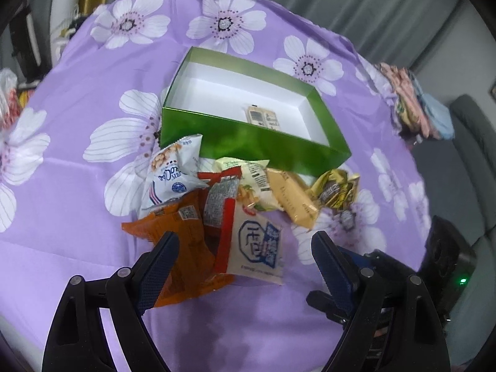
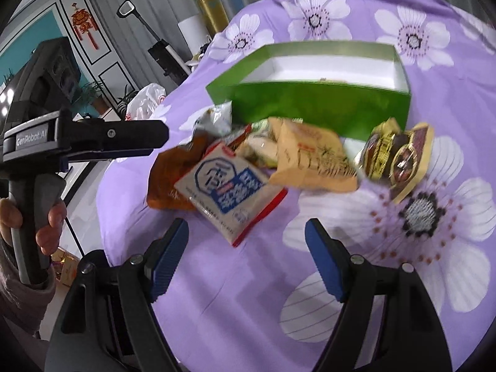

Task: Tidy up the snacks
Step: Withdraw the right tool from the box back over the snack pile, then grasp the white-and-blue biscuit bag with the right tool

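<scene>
A green box (image 1: 248, 142) with a white inside stands open on the purple flowered cloth; one small beige packet (image 1: 263, 118) lies in it. The box also shows in the right wrist view (image 2: 319, 105). A pile of snack packets lies in front of it: a white-and-blue packet (image 1: 257, 248) (image 2: 223, 186), an orange one (image 1: 179, 229), a yellow one (image 1: 291, 198) (image 2: 313, 158), a gold-and-brown one (image 1: 336, 190) (image 2: 400, 155) and a white peanut packet (image 1: 173, 170). My left gripper (image 1: 245, 248) is open just short of the pile. My right gripper (image 2: 246, 235) is open, empty, near the white-and-blue packet.
The left gripper's body (image 2: 86, 139) and the hand holding it show at the left of the right wrist view. Folded cloths (image 1: 415, 102) lie at the table's far right edge. A dark device with a green light (image 1: 449, 266) sits at the right.
</scene>
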